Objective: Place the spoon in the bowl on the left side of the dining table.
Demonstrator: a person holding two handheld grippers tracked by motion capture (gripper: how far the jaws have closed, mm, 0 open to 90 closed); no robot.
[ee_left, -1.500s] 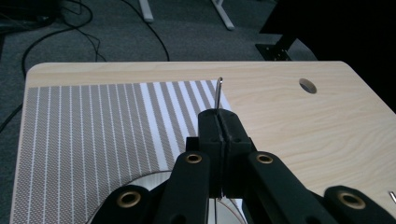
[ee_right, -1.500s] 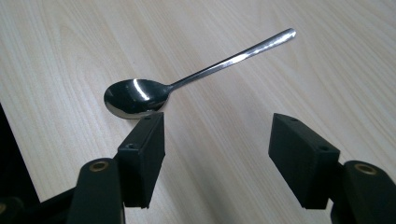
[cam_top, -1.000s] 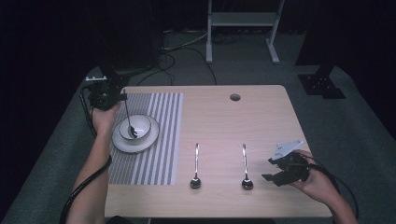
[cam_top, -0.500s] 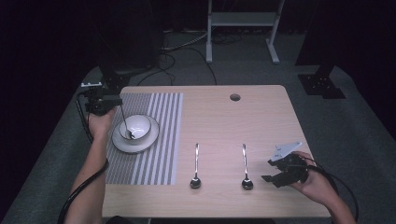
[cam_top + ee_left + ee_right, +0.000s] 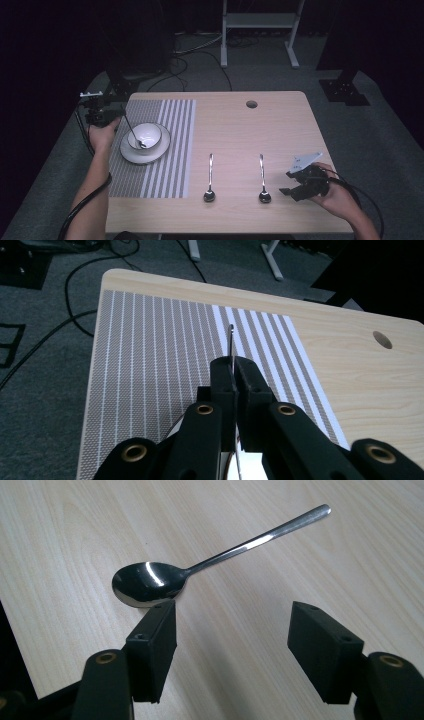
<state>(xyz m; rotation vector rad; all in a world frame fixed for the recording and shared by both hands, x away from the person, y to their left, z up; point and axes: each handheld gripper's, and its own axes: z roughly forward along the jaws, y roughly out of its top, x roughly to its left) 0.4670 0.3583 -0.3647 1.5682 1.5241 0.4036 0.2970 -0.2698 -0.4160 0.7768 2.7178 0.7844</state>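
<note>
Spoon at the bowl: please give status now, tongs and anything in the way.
Left tongs shut on spoon, its tip in bowl. Right tongs open, empty, beside table spoon. Nothing in the way.

A spoon (image 5: pixel 231 347) stands between my left jaws, over the mat (image 5: pixel 150 355). Another spoon (image 5: pixel 200 570) lies ahead of my right jaws, on the table (image 5: pixel 300 555).

Bare surface (image 5: pixel 250 130) lies open between the striped mat (image 5: pixel 165 150) and the far edge. Two spoons (image 5: pixel 210 177) lie well apart near the front. The bowl (image 5: pixel 146 136) and plate (image 5: pixel 131 154) block the mat's left part.
</note>
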